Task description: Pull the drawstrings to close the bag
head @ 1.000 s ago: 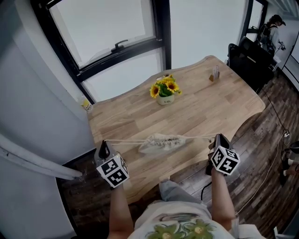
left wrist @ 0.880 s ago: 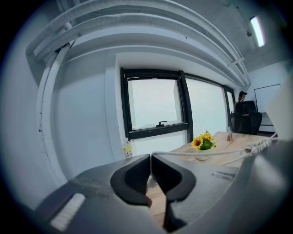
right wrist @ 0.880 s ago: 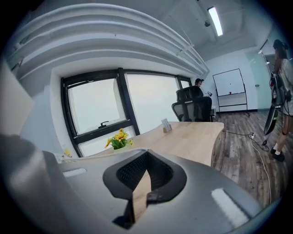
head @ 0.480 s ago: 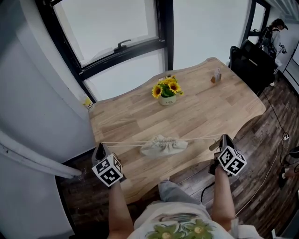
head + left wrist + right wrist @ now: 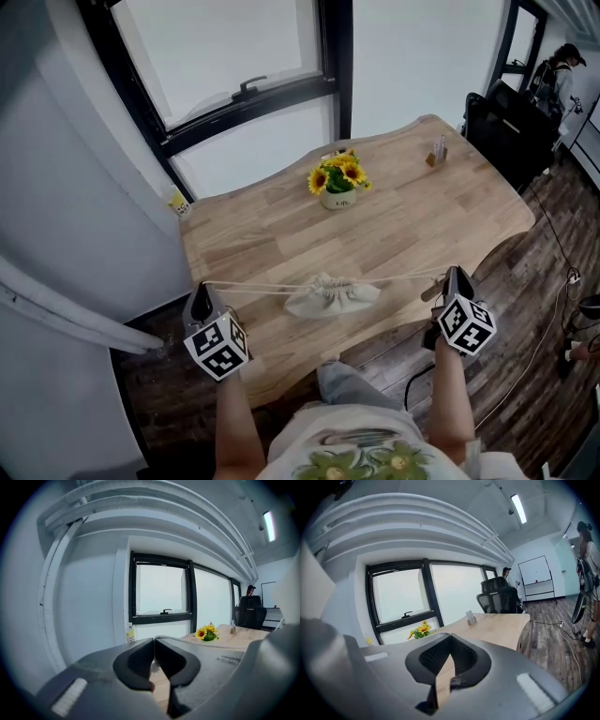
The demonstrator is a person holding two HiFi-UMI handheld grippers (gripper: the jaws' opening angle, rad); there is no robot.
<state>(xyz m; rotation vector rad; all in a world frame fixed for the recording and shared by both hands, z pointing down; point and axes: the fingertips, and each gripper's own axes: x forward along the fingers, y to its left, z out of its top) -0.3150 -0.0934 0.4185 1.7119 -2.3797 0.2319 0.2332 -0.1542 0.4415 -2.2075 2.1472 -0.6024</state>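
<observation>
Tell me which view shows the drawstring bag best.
The head view: the drawstring bag lies gathered on the wooden table, its drawstrings stretched to the left tool and right tool. Neither gripper view shows the bag; they look over shut jaws at the window and sunflowers.

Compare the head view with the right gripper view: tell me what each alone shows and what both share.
Only the head view: the gathered bag with its drawstrings stretched taut to either side. Only the right gripper view: a whiteboard and a ceiling light. Both: the sunflowers, the wooden table and the window.
</observation>
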